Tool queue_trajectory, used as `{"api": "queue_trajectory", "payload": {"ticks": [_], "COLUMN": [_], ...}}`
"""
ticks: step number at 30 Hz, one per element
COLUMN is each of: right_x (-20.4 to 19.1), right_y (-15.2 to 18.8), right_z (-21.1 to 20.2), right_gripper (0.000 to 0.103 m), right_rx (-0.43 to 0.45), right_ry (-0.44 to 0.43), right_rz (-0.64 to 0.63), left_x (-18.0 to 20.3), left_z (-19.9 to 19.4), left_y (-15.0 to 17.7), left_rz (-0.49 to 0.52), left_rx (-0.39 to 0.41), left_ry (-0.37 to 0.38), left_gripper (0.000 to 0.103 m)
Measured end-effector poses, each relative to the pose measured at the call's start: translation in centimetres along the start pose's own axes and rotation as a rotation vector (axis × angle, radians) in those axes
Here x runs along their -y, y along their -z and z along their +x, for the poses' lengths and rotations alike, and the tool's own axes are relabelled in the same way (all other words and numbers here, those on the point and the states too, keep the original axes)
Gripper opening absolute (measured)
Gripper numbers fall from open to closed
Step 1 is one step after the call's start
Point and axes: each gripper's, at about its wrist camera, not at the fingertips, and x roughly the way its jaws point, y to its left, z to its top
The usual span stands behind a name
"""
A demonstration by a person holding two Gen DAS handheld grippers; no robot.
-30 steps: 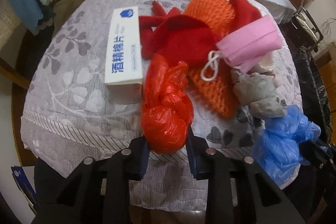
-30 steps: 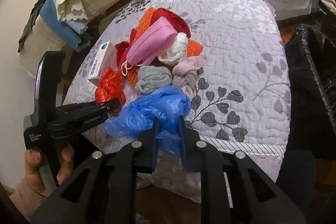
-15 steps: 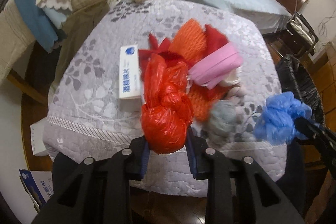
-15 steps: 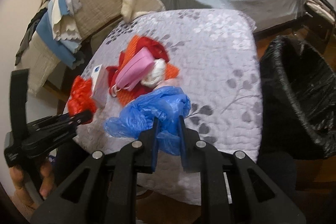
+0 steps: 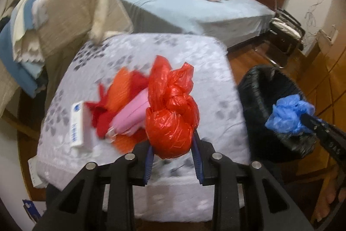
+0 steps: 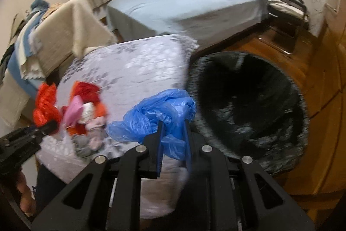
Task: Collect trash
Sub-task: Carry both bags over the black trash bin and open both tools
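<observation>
My left gripper (image 5: 173, 149) is shut on a knotted red plastic bag (image 5: 172, 118) and holds it above the near edge of the quilt-covered table (image 5: 134, 53). My right gripper (image 6: 173, 132) is shut on a crumpled blue plastic bag (image 6: 161, 115), held left of the black-lined trash bin (image 6: 248, 107). The blue bag (image 5: 288, 114) and bin (image 5: 259, 99) also show at the right of the left wrist view. The red bag (image 6: 44, 104) shows at the left of the right wrist view. A pile of trash remains on the table: pink mask (image 5: 132, 116), orange net (image 5: 119, 88), red cloth, white box (image 5: 76, 125).
A bed (image 5: 194, 10) with folded clothes and a pink plush toy stands behind the table. Blankets drape a chair (image 5: 64, 18) at the left. A folding chair (image 5: 285, 27) stands at the right wall. Wooden floor (image 6: 313, 70) surrounds the bin.
Both grippers have lifted their bags off the table and pulled back. The right gripper has swung right with the blue bag, toward the black bin. The pile stayed on the table.
</observation>
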Motion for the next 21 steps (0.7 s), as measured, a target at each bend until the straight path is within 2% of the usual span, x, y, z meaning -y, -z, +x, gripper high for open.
{"api": "queue_trajectory", "payload": {"ticks": [7,14,18,19,20,21], "right_x": [8.9,14.3,16.6,17.1,17.7,18.3], "right_y": [-0.8,-1.4,-2.1,-2.3,-2.4,-2.4], "right_z": [1.0,3.1,5.0,5.5,6.1,6.5], "right_gripper": [0.016,0.016,0.016,0.018,0.024,0.026], "right_rx": [-0.012,-0.015,-0.026,-0.032,-0.037,-0.043], "right_ry": [0.119,0.167,0.183,0.190,0.199,0.211], "right_rz": [0.093,0.177,0.226,0.233,0.243,0.259], "left_x": [9.5,17.6,20.6,21.7,22.3,23.3], "left_z": [1.2,3.3,5.4,6.4,6.8,7.9], "left_y": [-2.5,-3.7,-5.1,-5.7,-6.0,-6.4], "left_rz": [0.089,0.144,0.152,0.156,0.163,0.178], "left_rx": [0.018,0.018,0.001,-0.005,-0.013,-0.024], "left_ry": [0.112,0.211,0.259,0.273,0.292,0.308], "left_gripper": [0.032,0.032,0.033,0.035,0.048,0.064]}}
